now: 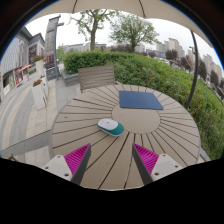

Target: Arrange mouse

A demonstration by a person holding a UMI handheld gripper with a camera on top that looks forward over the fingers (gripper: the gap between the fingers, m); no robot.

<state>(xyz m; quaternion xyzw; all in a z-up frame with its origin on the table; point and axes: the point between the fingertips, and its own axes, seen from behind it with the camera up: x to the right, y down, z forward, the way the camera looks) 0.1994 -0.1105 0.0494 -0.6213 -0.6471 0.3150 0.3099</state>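
Note:
A white and teal mouse (pixel 110 126) lies on a round slatted wooden table (pixel 85 115), just ahead of my fingers and a little left of the middle. A dark blue mouse mat (pixel 140 100) lies flat farther back and to the right of the mouse. My gripper (pixel 112 160) is open, its two fingers with magenta pads (pixel 76 157) spread wide above the near part of the table. Nothing is between them.
A slatted wooden chair (pixel 97 76) stands at the table's far side. A green hedge (pixel 170 75) runs behind and to the right. A thin pole (pixel 195 65) rises at the right. Paved ground, white chairs (pixel 40 95) and buildings lie to the left.

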